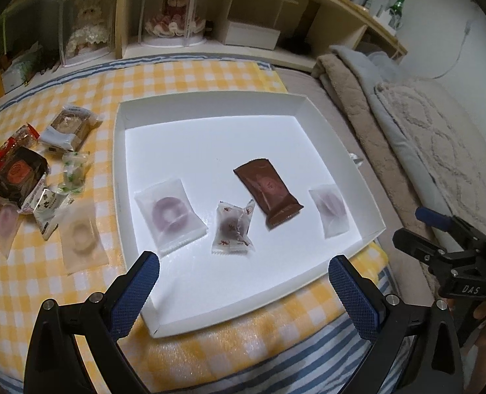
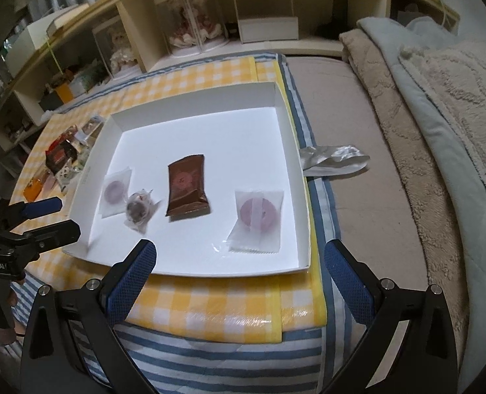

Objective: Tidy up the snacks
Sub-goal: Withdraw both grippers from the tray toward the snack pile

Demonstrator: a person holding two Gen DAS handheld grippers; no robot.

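Left gripper (image 1: 243, 269) and right gripper (image 2: 239, 259) both seemingly spread wide, empty.

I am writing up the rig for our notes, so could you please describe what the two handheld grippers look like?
Both match: the left gripper and the right gripper have black angular plastic frames with silver bolt heads, and two fingers faced with blue, fine-textured pads. Seen from the left wrist, the right gripper's body carries white lettering reading "DAS". No cables or sleeves are clearly visible.
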